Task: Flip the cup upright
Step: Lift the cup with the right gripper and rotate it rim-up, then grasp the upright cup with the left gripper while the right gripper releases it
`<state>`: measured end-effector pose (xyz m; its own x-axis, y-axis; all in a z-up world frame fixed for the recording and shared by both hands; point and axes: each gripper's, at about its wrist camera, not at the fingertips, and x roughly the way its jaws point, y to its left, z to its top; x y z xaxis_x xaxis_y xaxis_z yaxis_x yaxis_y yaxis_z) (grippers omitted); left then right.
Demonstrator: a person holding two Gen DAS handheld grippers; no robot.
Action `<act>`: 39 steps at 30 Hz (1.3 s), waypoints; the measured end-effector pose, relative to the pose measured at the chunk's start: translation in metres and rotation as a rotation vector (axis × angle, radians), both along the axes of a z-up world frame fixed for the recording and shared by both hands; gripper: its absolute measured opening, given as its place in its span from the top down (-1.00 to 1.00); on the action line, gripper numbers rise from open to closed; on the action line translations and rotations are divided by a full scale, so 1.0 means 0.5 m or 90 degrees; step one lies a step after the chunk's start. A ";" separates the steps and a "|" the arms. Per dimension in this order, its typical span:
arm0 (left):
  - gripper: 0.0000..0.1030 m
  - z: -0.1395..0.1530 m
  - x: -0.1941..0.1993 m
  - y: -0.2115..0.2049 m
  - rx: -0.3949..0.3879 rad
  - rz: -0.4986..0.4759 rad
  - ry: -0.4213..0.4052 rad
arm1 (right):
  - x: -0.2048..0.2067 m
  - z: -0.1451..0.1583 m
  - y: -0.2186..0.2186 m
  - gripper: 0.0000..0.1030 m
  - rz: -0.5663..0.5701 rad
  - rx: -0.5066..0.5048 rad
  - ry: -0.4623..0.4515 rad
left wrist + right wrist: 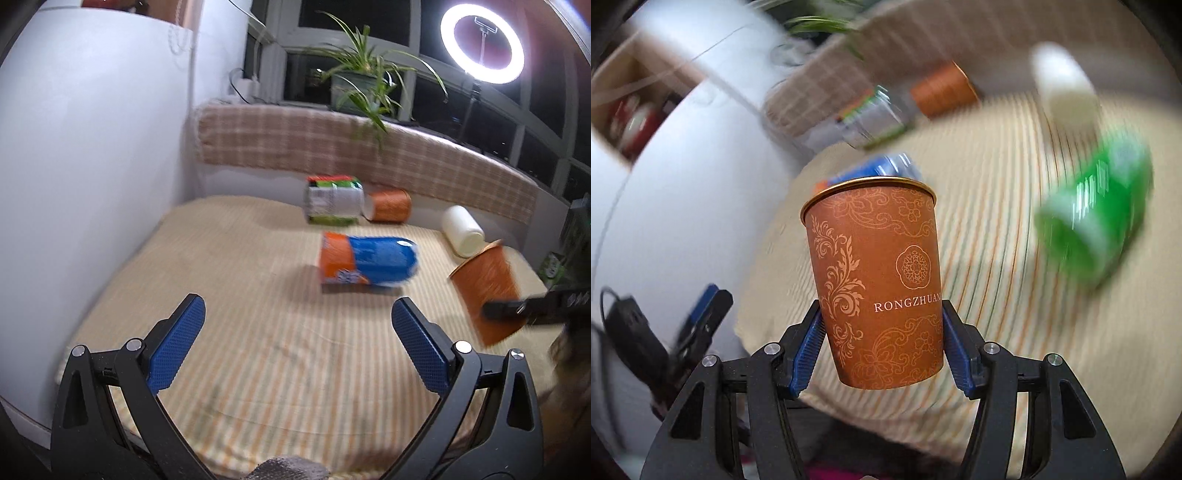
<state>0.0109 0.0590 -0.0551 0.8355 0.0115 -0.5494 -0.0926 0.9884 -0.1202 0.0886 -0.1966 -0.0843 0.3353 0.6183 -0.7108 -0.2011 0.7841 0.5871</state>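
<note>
The right tongs (pixel 882 343) are clamped low on the orange paper cup (pixel 877 280), held in the air over the striped bench (pixel 997 236) with its gold rim tilted toward 11 o'clock. The left tongs (pixel 297 332) hang spread apart, holding nothing. The squeeze could dent the thin wall. Released while leaning, the cup could tip toward the lying blue-and-orange cup (pixel 367 260).
</note>
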 end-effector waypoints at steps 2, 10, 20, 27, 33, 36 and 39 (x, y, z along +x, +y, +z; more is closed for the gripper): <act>-0.99 -0.004 0.002 -0.011 -0.007 -0.010 0.006 | -0.012 -0.033 -0.003 -0.15 -0.040 0.030 0.039; -0.99 -0.014 0.009 -0.027 -0.030 -0.030 0.028 | -0.014 -0.092 -0.014 -0.18 -0.103 0.053 0.089; -0.99 -0.037 0.026 -0.025 -0.111 -0.076 0.080 | -0.021 -0.066 -0.024 -0.36 -0.089 0.012 0.041; -0.94 -0.051 0.068 -0.057 -0.218 -0.152 0.135 | -0.113 -0.020 -0.109 -0.36 -0.144 -0.046 -0.076; -0.81 -0.063 0.127 -0.109 -0.332 -0.230 0.191 | -0.167 -0.010 -0.177 -0.37 -0.216 -0.075 -0.102; -0.55 -0.081 0.164 -0.140 -0.398 -0.267 0.238 | -0.178 -0.014 -0.194 -0.37 -0.240 -0.081 -0.100; -0.53 -0.102 0.194 -0.158 -0.437 -0.273 0.272 | -0.186 -0.021 -0.208 -0.37 -0.251 -0.080 -0.094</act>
<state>0.1081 -0.0199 -0.1059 0.4162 -0.6963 -0.5847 0.0945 0.6727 -0.7339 -0.0045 -0.3007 -0.0948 0.6320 0.3341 -0.6993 0.0533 0.8815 0.4692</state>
